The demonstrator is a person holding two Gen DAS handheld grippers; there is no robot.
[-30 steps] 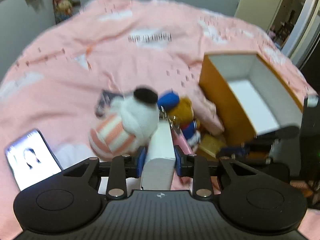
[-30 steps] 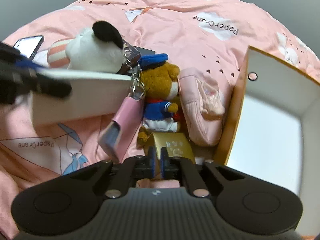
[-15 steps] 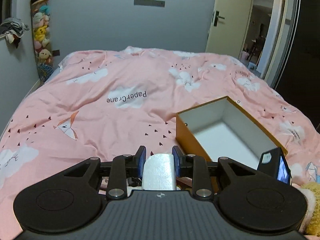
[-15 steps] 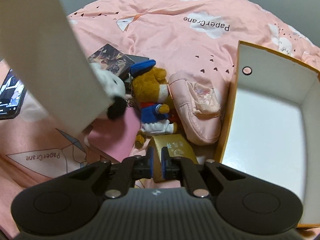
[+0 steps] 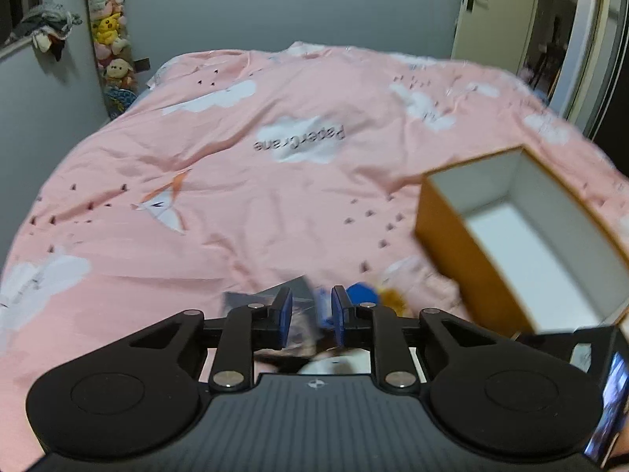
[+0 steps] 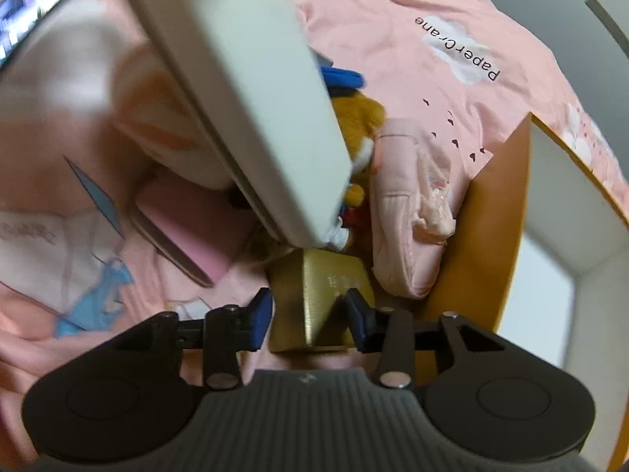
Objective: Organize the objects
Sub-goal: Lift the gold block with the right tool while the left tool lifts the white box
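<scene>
Gold box (image 6: 318,295) is lying on the bed beside the orange box (image 6: 468,244); your right hand-held gripper (image 6: 308,316) is straddling it, fingers apart. Left hand-held gripper (image 5: 311,316) is gaping, empty.

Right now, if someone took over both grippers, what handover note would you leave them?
Left gripper: open, empty.
Right gripper: jaws bracket the small gold box; grip unclear.
Flat white box: tilted above the toys, support unclear.
Brown bear plush and pink fabric pouch lie on the bed beside the orange cardboard box.
Done: nothing visible inside the orange box.
Left: pack everything.
</scene>
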